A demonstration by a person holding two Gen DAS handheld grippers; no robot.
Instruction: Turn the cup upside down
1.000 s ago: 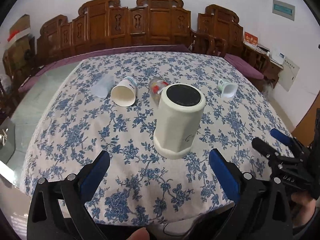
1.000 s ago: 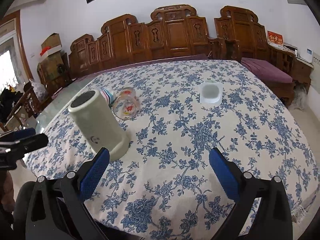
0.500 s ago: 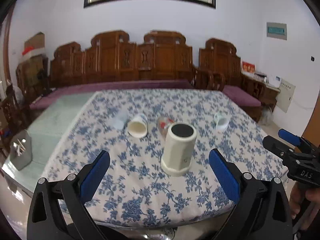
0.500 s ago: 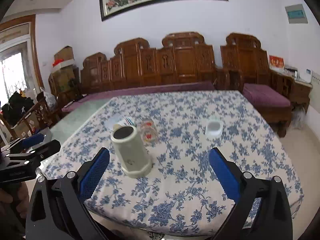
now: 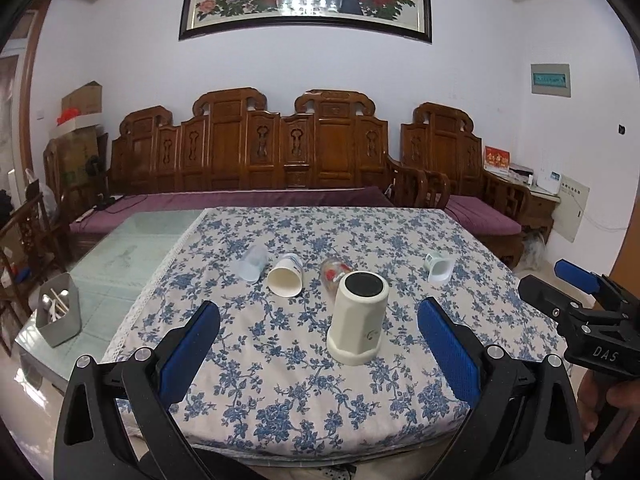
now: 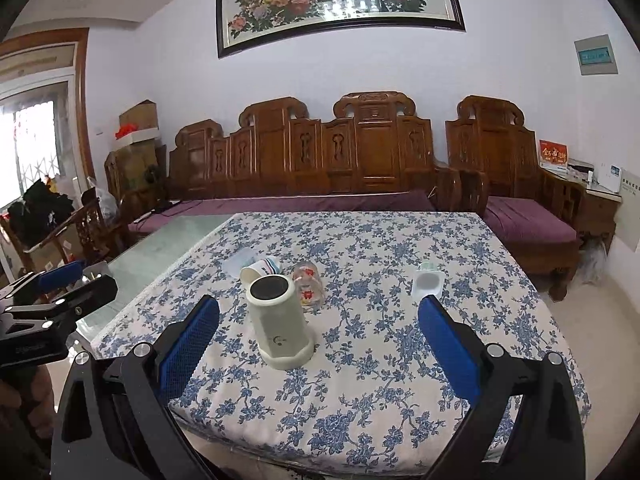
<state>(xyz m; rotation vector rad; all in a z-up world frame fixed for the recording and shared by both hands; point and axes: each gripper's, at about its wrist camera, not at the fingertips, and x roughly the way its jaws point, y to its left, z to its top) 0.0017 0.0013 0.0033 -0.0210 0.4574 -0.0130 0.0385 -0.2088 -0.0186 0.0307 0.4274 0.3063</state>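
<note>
Cream cup (image 5: 357, 318) standing mouth-down on the floral tablecloth (image 5: 280, 384), dark base up, flared rim flat on the cloth. Mouth hidden against the fabric; small logo on its side too tiny to read. Sits ahead of both tools, touched by neither. Left gripper (image 5: 318, 354) spread wide, holding nothing, cup between and beyond its blue pads (image 5: 188, 350). Right gripper (image 6: 318, 354) likewise gaping, empty, cup nearer its left finger. Behind the cup: paper cup (image 5: 285, 280) on its side, a glass (image 5: 334, 274) partly hidden, a clear plastic cup (image 5: 253, 264) faint against the pattern, small white cup (image 5: 439, 267) well apart.
</note>
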